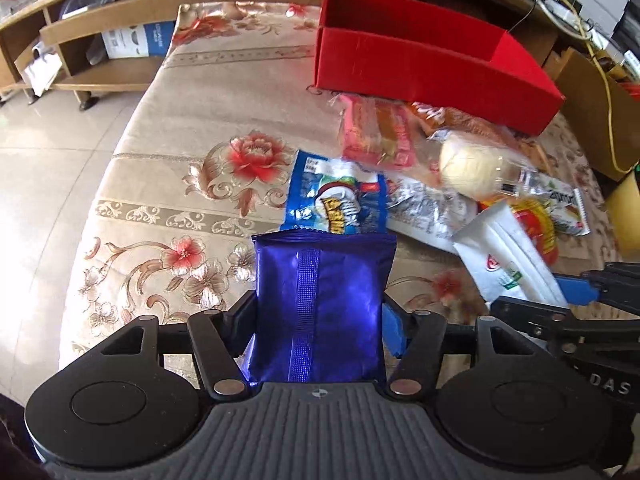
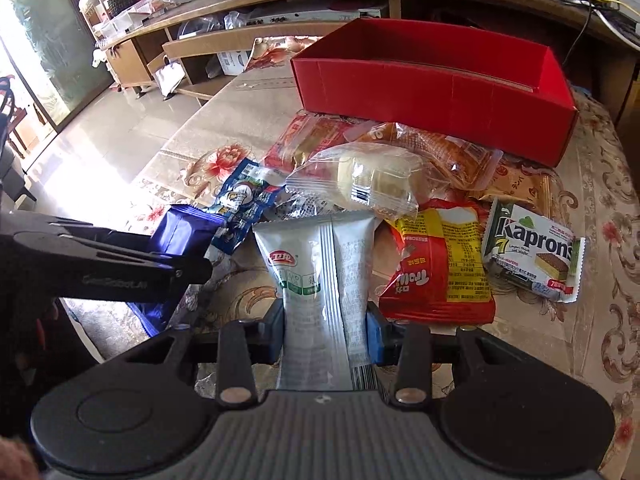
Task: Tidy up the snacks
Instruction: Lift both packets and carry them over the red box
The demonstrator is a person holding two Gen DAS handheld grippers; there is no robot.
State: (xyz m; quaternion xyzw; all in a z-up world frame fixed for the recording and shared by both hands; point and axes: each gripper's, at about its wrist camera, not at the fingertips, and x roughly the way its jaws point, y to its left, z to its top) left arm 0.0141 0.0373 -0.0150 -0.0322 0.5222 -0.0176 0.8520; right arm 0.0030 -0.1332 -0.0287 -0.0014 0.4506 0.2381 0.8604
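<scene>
My left gripper (image 1: 320, 316) is shut on a shiny dark-blue foil packet (image 1: 320, 280), held upright just above the table. In the right wrist view that same packet (image 2: 180, 232) shows at the left, between the left gripper's black fingers (image 2: 120, 268). My right gripper (image 2: 326, 330) is shut on a white snack packet (image 2: 320, 272) with a red logo. That white packet (image 1: 508, 256) and the right gripper's fingers (image 1: 592, 284) appear at the right edge of the left wrist view. An open red box (image 2: 432, 88) stands behind a pile of snacks.
The pile holds a blue chips bag (image 1: 336, 204), a clear-wrapped pale bun (image 2: 372, 180), orange-red pastry packs (image 2: 440, 148), a red-yellow bag (image 2: 440, 268) and a Kaprons wafer pack (image 2: 532, 252). A flowered cloth (image 1: 180, 184) covers the table. Wooden shelves (image 1: 100, 28) and tiled floor lie to the left.
</scene>
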